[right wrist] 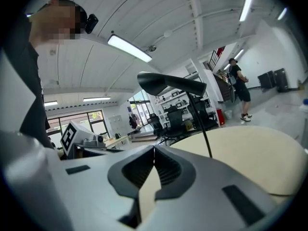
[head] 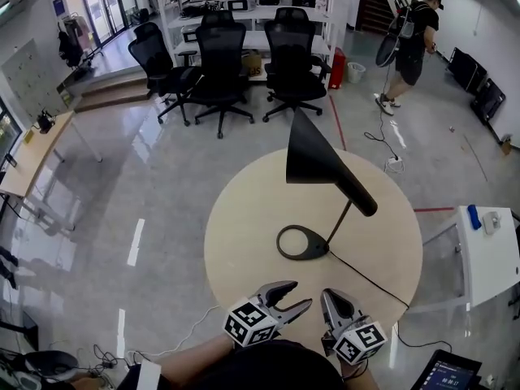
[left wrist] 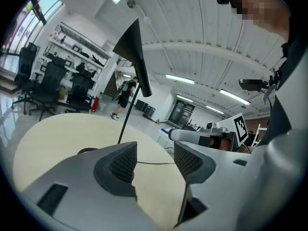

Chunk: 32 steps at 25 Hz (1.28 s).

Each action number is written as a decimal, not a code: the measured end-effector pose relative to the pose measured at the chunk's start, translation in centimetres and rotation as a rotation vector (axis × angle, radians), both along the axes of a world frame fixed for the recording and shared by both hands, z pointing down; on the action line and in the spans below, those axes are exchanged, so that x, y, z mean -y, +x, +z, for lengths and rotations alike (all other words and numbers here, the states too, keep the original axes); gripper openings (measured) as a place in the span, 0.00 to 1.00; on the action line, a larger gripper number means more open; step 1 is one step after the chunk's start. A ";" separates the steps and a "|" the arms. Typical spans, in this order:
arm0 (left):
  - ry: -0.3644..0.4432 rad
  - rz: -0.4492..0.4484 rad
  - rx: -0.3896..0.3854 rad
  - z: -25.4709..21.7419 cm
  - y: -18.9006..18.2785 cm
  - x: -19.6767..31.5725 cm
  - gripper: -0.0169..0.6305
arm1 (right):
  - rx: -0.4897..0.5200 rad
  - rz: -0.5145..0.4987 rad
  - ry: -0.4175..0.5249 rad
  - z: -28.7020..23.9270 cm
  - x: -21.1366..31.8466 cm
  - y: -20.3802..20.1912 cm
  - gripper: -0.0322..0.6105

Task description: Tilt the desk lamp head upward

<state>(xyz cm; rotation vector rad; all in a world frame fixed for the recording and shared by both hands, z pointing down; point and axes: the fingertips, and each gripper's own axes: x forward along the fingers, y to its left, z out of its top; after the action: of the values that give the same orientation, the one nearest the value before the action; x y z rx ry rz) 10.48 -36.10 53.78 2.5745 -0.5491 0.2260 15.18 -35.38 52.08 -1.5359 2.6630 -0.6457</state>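
A black desk lamp stands on the round wooden table [head: 244,218]. Its ring-shaped base [head: 303,243] lies near the table's middle, a thin stem rises to the right, and the cone-shaped head [head: 315,159] tilts with its wide mouth toward the far side. My left gripper [head: 292,296] hovers over the near table edge with jaws open and empty. My right gripper [head: 329,302] is beside it, jaws shut on nothing. Both sit well short of the lamp. In the left gripper view the lamp head [left wrist: 133,46] shows above the jaws [left wrist: 155,161]; in the right gripper view the lamp head [right wrist: 168,83] shows too.
The lamp's black cord [head: 370,279] runs from the base to the table's right edge. Black office chairs [head: 219,67] and shelves stand at the back. A person [head: 410,43] walks at the far right. A white side table [head: 487,254] stands to the right.
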 end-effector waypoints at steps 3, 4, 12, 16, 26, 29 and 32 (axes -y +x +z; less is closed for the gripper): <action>0.034 0.034 0.026 0.1 0.5 -0.7 0.41 | -0.046 0.000 0.022 -0.2 -0.2 -0.3 0.06; 0.049 0.048 0.036 0.0 0.8 -1.0 0.41 | -0.060 0.002 0.031 -0.4 -0.3 -0.3 0.06; 0.144 0.128 0.062 -0.6 2.0 -1.7 0.41 | -0.121 0.034 0.067 -1.6 0.2 0.7 0.06; 0.140 0.131 0.058 -0.7 1.8 -1.9 0.41 | -0.134 0.044 0.078 -1.9 -0.2 0.7 0.06; 0.132 0.124 0.059 -0.5 1.9 -1.7 0.41 | -0.128 0.039 0.093 -2.0 0.0 0.5 0.06; 0.129 0.124 0.061 -0.5 2.1 -1.6 0.41 | -0.134 0.037 0.100 -2.0 0.0 0.7 0.06; 0.128 0.124 0.063 -0.3 1.9 -1.6 0.41 | -0.125 0.044 0.098 -1.8 -0.1 0.6 0.06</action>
<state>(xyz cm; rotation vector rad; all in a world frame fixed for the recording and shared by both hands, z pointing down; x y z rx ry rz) 12.36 -34.50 53.44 2.7371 -0.4393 0.3253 15.76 -35.29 50.27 -1.6559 2.6939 -0.4232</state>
